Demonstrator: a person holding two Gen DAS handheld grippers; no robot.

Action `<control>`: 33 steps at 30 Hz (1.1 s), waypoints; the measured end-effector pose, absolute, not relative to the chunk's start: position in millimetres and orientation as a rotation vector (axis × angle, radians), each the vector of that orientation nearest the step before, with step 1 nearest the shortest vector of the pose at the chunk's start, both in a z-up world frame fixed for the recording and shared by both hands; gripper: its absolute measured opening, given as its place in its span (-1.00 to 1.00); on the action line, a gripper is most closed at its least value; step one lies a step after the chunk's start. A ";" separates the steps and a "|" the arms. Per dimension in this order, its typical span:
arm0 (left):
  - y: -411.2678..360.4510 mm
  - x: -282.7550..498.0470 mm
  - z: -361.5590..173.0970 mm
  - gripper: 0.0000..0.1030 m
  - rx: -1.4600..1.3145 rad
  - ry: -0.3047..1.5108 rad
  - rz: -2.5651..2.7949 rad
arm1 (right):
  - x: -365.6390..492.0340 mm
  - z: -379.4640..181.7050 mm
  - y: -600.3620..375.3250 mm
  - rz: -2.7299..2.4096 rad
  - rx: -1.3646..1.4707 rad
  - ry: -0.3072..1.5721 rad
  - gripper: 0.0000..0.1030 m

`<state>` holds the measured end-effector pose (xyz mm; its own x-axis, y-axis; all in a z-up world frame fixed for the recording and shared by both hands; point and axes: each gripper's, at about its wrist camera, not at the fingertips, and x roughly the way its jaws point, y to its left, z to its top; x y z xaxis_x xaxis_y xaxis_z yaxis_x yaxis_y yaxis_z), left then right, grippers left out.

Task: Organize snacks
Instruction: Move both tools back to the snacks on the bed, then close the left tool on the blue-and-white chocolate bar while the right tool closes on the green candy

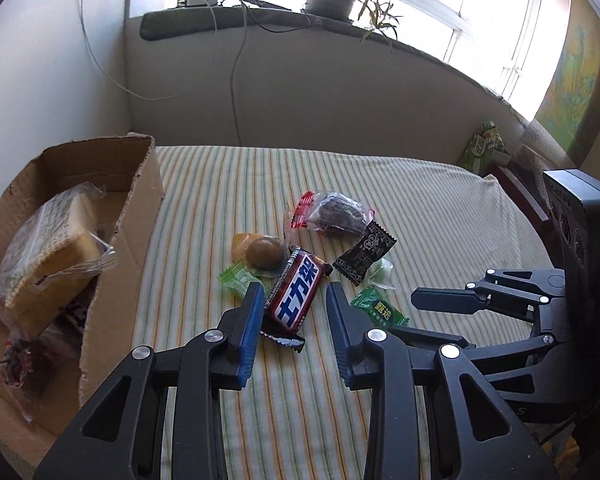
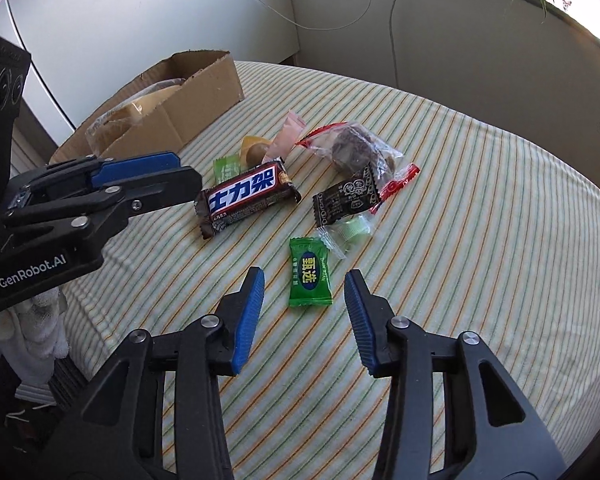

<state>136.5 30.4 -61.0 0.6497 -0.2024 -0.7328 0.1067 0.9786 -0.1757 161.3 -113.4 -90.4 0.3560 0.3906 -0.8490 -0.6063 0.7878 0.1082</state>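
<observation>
Blue-padded left gripper (image 1: 292,292) seen partly open astride the brown chocolate bar (image 1: 294,296), pads not pressing, right gripper (image 2: 304,280) partly open around the green candy wrapper (image 2: 310,276), nothing gripped, both laid on striped cloth (image 2: 480,200), torn cardboard box (image 1: 112,240) alongside.

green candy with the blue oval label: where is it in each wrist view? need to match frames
Left wrist: green candy lies right of centre, just right of the left claw, on the striped cloth.
Right wrist: same candy sits at centre, straddled by the open right claw, not touched.
Shared landmark: the Snickers bar, left of the candy in both views.
</observation>
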 end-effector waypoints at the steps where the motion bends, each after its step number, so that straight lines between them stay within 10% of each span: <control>1: 28.1 140.0 -63.9 -0.41 -0.106 0.855 -0.173 | 161.9 -92.2 -113.1 0.651 -0.238 1.023 -0.18; 33: 12.4 153.7 -82.4 -0.47 -0.017 0.883 -0.192 | 164.4 -97.6 -103.1 0.603 -0.301 1.005 -0.57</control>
